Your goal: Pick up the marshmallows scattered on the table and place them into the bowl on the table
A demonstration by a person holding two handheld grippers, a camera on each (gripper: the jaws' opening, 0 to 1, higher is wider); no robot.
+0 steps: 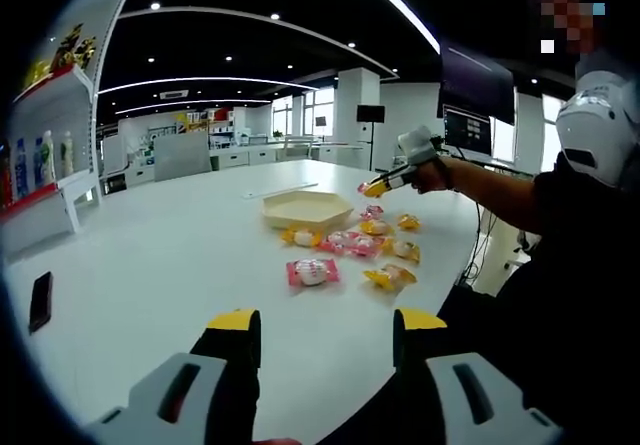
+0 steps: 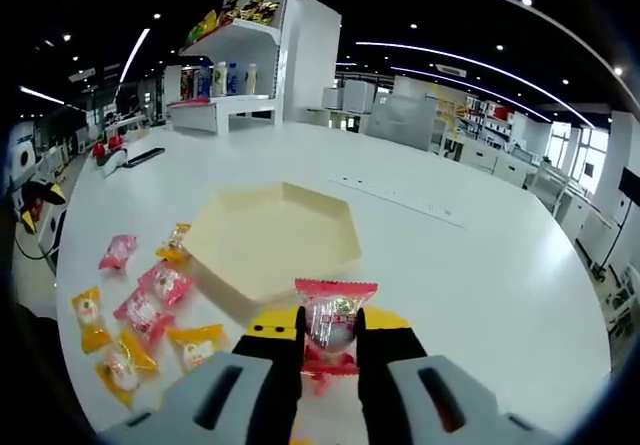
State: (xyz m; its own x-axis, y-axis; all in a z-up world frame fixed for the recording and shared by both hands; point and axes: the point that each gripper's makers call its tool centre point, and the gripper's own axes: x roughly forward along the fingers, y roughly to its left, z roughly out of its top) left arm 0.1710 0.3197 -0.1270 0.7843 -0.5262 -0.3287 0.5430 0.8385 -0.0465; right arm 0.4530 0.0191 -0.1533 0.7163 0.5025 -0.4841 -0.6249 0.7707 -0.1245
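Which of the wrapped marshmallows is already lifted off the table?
The pink-wrapped marshmallow clamped between the right gripper's jaws, held just before the bowl. All the other marshmallows lie loose on the white table.

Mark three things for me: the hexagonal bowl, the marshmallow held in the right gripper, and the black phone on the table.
hexagonal bowl (image 2: 275,240): right gripper view, on its bare floor.
held marshmallow (image 2: 334,323): right gripper view, on the middle of the pink wrapper.
black phone (image 1: 41,300): left gripper view, on its dark face.
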